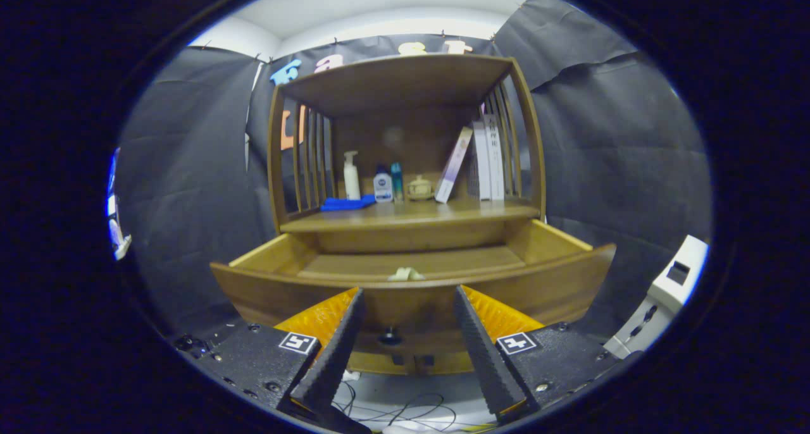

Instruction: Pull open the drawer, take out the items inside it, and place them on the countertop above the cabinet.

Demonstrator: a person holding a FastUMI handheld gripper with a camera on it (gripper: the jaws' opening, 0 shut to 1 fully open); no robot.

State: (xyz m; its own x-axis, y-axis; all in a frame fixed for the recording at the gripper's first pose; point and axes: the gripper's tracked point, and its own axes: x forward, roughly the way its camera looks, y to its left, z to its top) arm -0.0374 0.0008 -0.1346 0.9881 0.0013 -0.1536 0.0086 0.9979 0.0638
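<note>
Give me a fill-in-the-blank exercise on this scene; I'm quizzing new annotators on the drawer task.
1. The drawer of the cabinet is pulled ____.
2. The tool has its fingers ____, with the drawer's dark knob seen between them.
3. A small pale item lies inside the ____.
4. On the countertop, a blue cloth lies beside a white pump ____.

Missing words: open; open; drawer; bottle
</note>
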